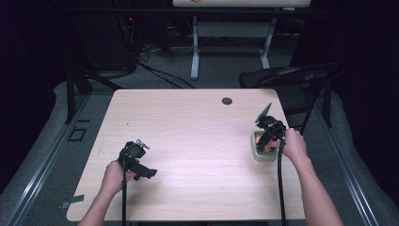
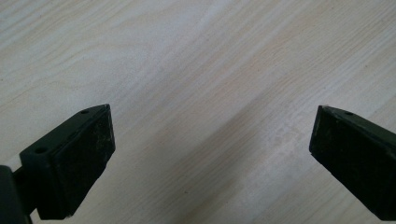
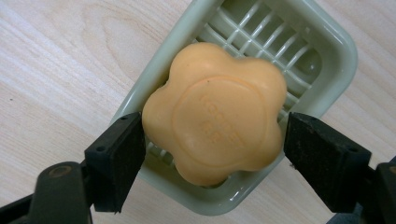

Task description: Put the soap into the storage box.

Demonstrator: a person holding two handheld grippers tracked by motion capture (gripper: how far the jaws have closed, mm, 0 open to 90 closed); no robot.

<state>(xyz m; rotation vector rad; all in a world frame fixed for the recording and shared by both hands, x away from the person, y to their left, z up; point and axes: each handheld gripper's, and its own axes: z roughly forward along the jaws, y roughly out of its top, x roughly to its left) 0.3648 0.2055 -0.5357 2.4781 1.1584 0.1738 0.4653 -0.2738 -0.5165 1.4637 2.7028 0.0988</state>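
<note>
Light wood tabletop point(image 1: 197, 136). Pale green soap dish point(image 3: 327, 56) sits near the right edge, about midway along it. Orange flower-shaped soap bar point(image 3: 215, 112) lies in the dish on its slatted grid, embossed face up.

Right gripper point(image 3: 212, 154) is over the dish, jaws on either side of the soap: left jaw touching or just at the bar's side, right jaw just beside it. Whether it grips firmly, cannot tell.

Left gripper point(image 2: 210, 154) is near the front-left corner, jaws spread wide over bare wood, holding nothing.

Small dark round hole point(image 1: 227, 100) near the far edge.
</note>
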